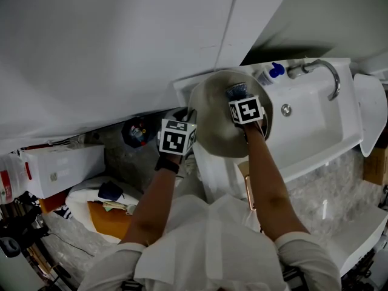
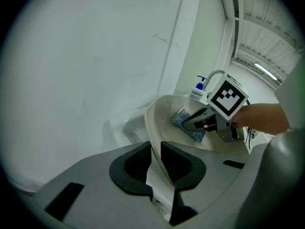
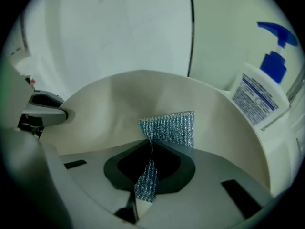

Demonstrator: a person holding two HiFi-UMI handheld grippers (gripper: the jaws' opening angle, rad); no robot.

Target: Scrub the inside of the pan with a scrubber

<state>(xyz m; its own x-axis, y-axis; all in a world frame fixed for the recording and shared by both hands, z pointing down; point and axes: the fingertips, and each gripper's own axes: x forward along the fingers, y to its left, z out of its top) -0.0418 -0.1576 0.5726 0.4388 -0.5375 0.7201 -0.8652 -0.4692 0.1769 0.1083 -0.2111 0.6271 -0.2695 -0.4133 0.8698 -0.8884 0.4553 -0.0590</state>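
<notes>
A cream pan (image 1: 212, 126) is held tilted over the left end of a white sink (image 1: 315, 132). My left gripper (image 1: 190, 117) is shut on the pan's rim; in the left gripper view the thin rim (image 2: 153, 168) runs between the dark pads. My right gripper (image 1: 239, 99) reaches into the pan, shut on a blue-grey mesh scrubber (image 1: 236, 90). In the right gripper view the scrubber (image 3: 174, 128) is pinched at its middle and fans out against the pan's inner wall (image 3: 105, 109). The left gripper view shows the right gripper (image 2: 190, 123) pressing the scrubber (image 2: 181, 116) on the pan's inside.
A soap bottle (image 1: 271, 73) with a blue pump stands at the sink's back edge, beside a chrome faucet (image 1: 324, 71). A white wall runs close behind the pan. On the floor at the left lie a white box (image 1: 57, 168) and mixed clutter (image 1: 109, 202).
</notes>
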